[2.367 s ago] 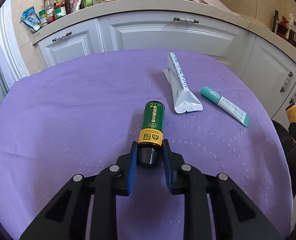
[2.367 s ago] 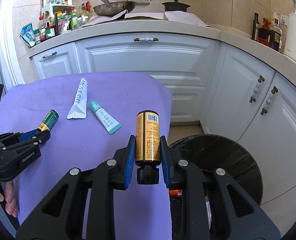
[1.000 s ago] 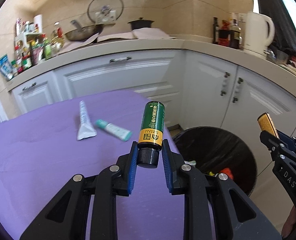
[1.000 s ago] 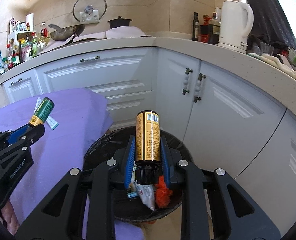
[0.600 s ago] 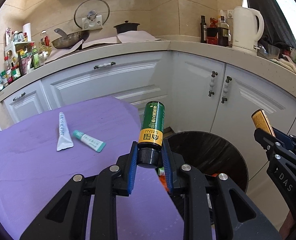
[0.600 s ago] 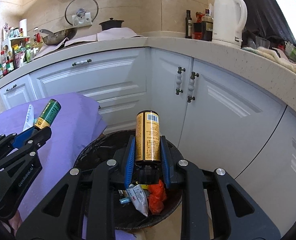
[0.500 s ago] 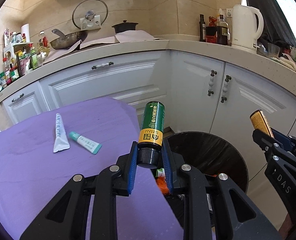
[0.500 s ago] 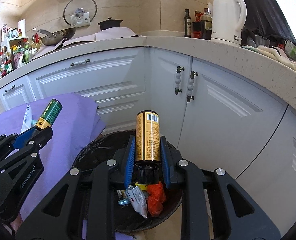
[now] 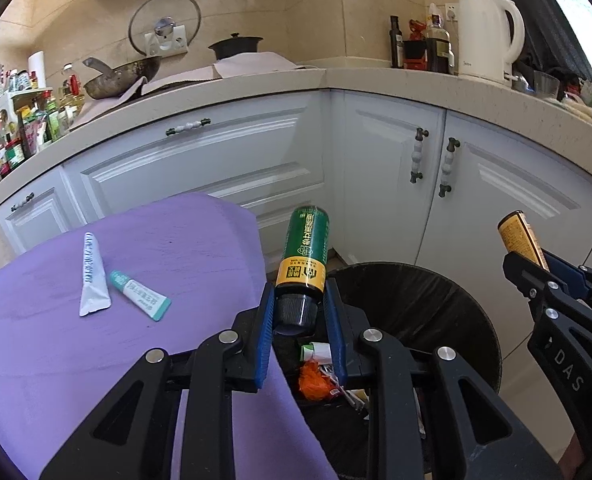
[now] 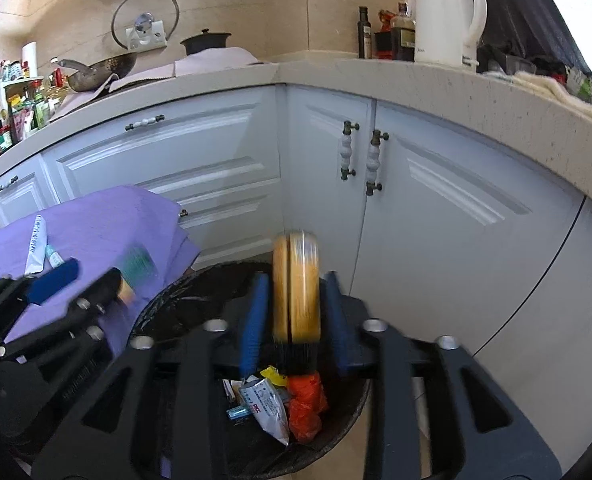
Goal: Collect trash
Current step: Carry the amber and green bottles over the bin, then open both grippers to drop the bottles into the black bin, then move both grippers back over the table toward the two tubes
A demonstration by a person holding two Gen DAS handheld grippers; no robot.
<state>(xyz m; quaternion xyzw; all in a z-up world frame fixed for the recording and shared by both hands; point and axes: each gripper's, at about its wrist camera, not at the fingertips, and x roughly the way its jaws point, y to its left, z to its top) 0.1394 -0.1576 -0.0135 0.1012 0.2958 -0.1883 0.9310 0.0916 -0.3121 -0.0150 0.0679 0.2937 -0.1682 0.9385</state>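
My left gripper (image 9: 300, 284) is over the near rim of the black-lined trash bin (image 9: 456, 292), jaws opening. The green bottle (image 9: 304, 256) lies between its blue pads, slightly tilted and loose. In the right wrist view this bottle (image 10: 136, 268) is a blur by the left gripper (image 10: 84, 276). My right gripper (image 10: 296, 276) hangs above the bin (image 10: 168, 292) with its jaws opening. Clear gaps show on both sides of the blurred orange bottle (image 10: 298, 288) between its pads. From the left wrist view, the right gripper (image 9: 536, 268) and the orange bottle (image 9: 520, 236) are at the right edge.
A white tube (image 9: 92, 280) and a teal-capped tube (image 9: 140, 294) lie on the purple-covered table (image 9: 136, 240), left of the bin. Orange scrap (image 10: 304, 404) and wrappers lie in the bin. White cabinets stand close behind, under a cluttered counter.
Both grippers have swung from the table to above the bin. Their jaws have spread. The orange bottle has come loose and blurs. The green bottle has tipped slightly.
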